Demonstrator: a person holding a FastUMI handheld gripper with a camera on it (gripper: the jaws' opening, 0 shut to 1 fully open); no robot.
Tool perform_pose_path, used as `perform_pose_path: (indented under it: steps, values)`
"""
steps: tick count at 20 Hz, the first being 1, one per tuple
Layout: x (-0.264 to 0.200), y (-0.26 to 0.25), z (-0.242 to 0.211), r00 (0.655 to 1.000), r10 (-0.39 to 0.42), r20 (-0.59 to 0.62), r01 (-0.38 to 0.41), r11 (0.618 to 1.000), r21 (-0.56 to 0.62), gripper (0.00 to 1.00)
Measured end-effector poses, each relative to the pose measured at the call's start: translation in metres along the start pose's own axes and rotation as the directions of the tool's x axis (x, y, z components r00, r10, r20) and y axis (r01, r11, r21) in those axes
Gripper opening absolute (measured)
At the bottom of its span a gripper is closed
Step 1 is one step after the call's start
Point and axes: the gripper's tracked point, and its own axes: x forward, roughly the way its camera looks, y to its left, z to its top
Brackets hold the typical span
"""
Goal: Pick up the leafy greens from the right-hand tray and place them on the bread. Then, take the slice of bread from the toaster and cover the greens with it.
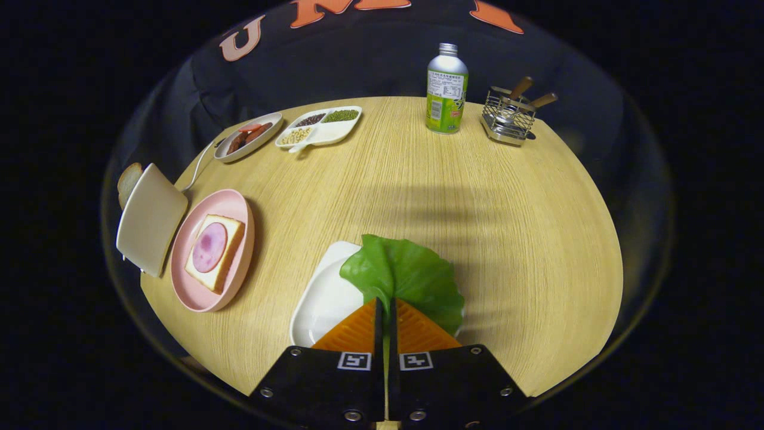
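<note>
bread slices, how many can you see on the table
2: one square bread slice topped with ham on the round pink plate, one rounded slice poking from the beige toaster beside it. More may hide inside.

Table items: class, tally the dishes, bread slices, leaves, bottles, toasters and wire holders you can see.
Dishes: 4 (pink plate, white tray, oval dish, divided tray)
Bread slices: 2 (on plate, in toaster)
Leaves: 1, leafy green gripped by gripper
Bottles: 1
Toasters: 1
Wire holders: 1
Total: 10
</note>
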Motion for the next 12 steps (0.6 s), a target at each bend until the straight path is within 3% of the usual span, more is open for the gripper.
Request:
perform_pose_path:
  steps: [12]
  values:
    - [-0.06, 0.055, 0.058, 0.974, 0.118, 0.193, -0.117, 0.993, -0.018, 0.02]
